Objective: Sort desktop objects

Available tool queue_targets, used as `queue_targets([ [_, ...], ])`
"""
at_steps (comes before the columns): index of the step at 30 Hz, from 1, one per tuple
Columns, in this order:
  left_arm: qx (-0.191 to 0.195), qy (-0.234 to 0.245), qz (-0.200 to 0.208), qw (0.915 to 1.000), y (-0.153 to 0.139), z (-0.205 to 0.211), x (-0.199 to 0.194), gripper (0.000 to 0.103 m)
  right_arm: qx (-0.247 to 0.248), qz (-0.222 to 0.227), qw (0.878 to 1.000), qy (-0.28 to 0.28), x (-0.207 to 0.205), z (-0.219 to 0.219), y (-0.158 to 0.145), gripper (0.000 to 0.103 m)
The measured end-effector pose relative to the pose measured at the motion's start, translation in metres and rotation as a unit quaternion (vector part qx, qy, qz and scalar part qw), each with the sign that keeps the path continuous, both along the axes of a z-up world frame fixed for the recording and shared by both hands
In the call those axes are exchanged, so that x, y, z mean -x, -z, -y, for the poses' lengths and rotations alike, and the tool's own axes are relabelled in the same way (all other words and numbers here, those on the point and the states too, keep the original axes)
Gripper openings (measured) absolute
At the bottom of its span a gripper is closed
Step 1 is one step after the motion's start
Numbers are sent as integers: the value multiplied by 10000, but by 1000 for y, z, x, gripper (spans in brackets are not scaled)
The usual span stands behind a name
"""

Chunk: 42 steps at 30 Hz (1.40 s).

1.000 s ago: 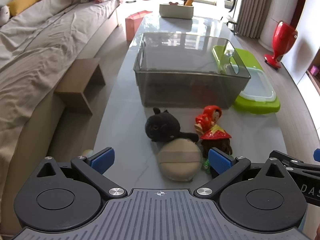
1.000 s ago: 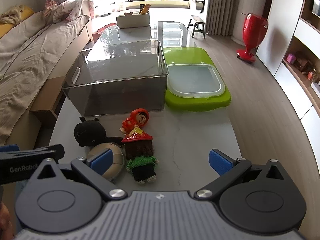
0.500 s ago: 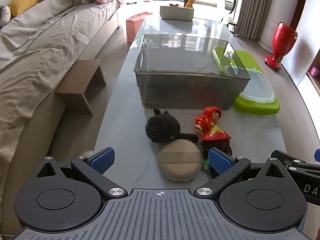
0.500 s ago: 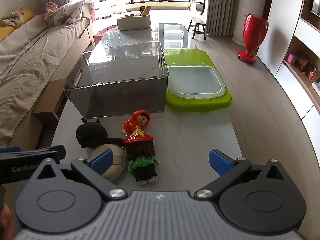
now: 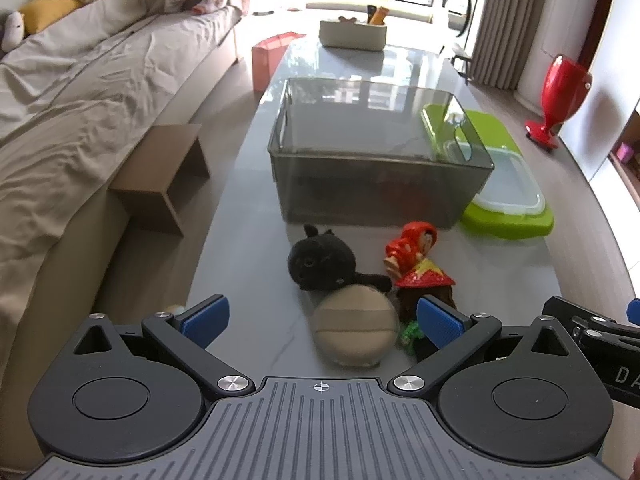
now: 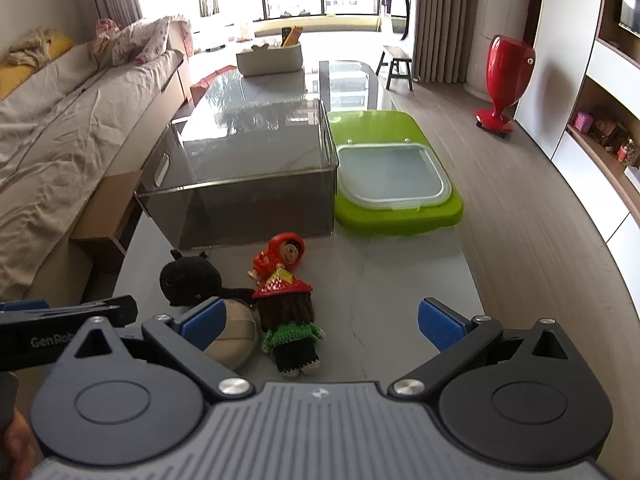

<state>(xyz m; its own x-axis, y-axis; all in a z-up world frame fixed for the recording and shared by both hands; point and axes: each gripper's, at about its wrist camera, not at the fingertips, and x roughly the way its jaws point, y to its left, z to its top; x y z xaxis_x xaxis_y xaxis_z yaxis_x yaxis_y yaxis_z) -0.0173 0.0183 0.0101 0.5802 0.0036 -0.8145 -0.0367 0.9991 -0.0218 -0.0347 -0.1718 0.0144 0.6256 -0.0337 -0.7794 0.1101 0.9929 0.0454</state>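
On the grey table, a black plush cat (image 5: 322, 262) (image 6: 190, 282) lies beside a red hooded figurine (image 5: 412, 244) (image 6: 282, 258). In front of them are a round beige puff (image 5: 356, 330) (image 6: 236, 336) and a knitted doll with a red hat (image 6: 288, 320) (image 5: 424, 280). Behind stands an open smoky clear bin (image 5: 380, 160) (image 6: 248, 184). My left gripper (image 5: 320, 318) is open, its fingers straddling the puff from above. My right gripper (image 6: 320, 320) is open over the doll and bare table to its right.
A green lid with a clear panel (image 6: 392, 176) (image 5: 508, 196) lies right of the bin. A white box (image 6: 270, 58) stands at the table's far end. A sofa (image 5: 80, 112) and a low wooden stool (image 5: 160, 176) are at the left, a red vase (image 6: 504, 80) on the floor at right.
Both grippers have drawn back and tilted a little, so the toys sit slightly higher in each view. Nothing on the table has moved, and both stay open.
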Motion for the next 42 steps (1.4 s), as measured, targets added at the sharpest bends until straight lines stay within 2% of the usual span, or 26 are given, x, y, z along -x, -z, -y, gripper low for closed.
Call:
queue_targets([
  [7,-42,28,96,9999,-5,1,3,103,-2,77,10000,-39,3,0,-4,103],
  [14,34,95,10,9999,2,1,-2,103,19,68,9999,-71,2,-2,-3,103],
  [17,233,233,-112,9994,14,-2,-10,103,-17,75,10000,-32,-2,1,0,103],
  [19,361,177,-249,9989,27,-10,-21,103,-85,234,9997,-8,-4,6,4,103],
  [22,554,93,-454,9974,46,-21,-37,103,-77,745,9972,-20,-7,14,16,103],
  [27,873,-47,-795,9930,77,-39,-63,103,-5,228,9997,-10,-43,29,64,103],
  [28,937,-76,-863,9918,84,-42,-69,103,-33,93,9999,-29,-51,31,74,99],
  [30,1064,-132,-999,9892,96,-50,-79,103,-378,-382,9983,-246,-69,31,97,91],
  [33,1254,-216,-1202,9846,115,-61,-95,103,-681,-918,9915,-615,-89,22,127,88],
  [35,1380,-272,-1336,9810,128,-68,-106,103,-337,-1101,9901,-799,-102,9,143,77],
  [37,1483,-324,-1465,9775,140,-75,-116,103,37,-1205,9883,-930,-113,-4,154,49],
  [38,1325,-318,-1474,9796,140,-75,-116,103,129,-1240,9873,-981,-118,-9,158,50],
  [40,1087,-277,-1475,9827,141,-75,-116,103,134,-1332,9848,-1106,-129,-14,165,61],
  [42,1133,-243,-1547,9811,140,-78,-118,103,68,-1421,9826,-1190,-139,-17,169,69],
])
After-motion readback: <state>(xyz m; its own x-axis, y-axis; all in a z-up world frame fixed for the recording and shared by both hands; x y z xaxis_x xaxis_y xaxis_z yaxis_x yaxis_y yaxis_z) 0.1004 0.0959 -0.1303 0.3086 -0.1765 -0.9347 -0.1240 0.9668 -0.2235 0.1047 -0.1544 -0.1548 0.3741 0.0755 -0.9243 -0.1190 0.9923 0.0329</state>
